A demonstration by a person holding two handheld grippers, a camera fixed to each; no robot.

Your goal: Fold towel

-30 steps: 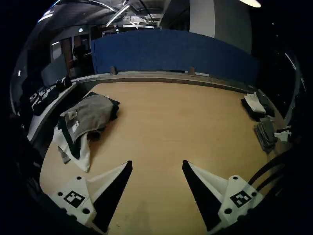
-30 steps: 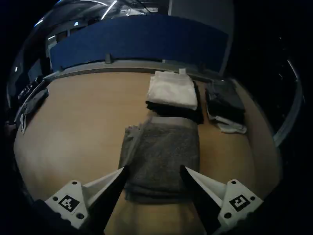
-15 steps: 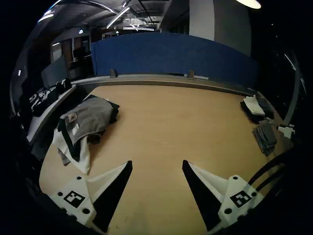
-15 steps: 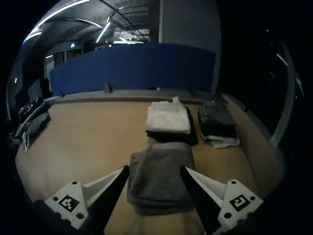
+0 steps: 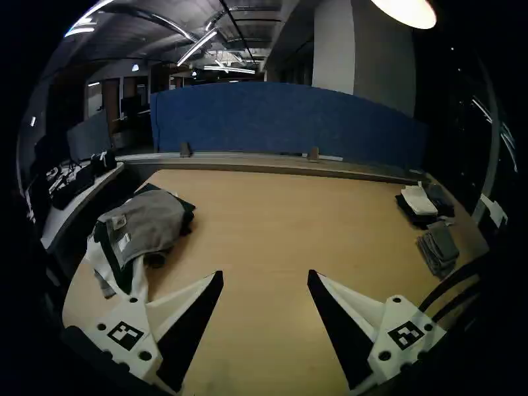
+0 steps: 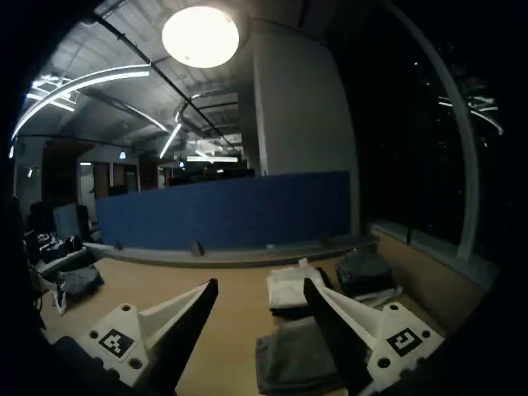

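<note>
Left gripper (image 5: 264,272): jaws wide, empty.
Right gripper (image 6: 261,281): jaws wide, empty, over folded grey towel (image 6: 294,360).
Unfolded towel pile (image 5: 125,254): on table (image 5: 290,218), toward blue partition's (image 5: 284,125) left end.
Next step, by judgement: pinch one corner of the pile's top towel (image 5: 148,218) only, lifting clear.

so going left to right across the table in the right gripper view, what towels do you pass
crumpled heap of grey and white towels -> folded white towel on a dark folded one -> stack of dark grey folded towels
</note>
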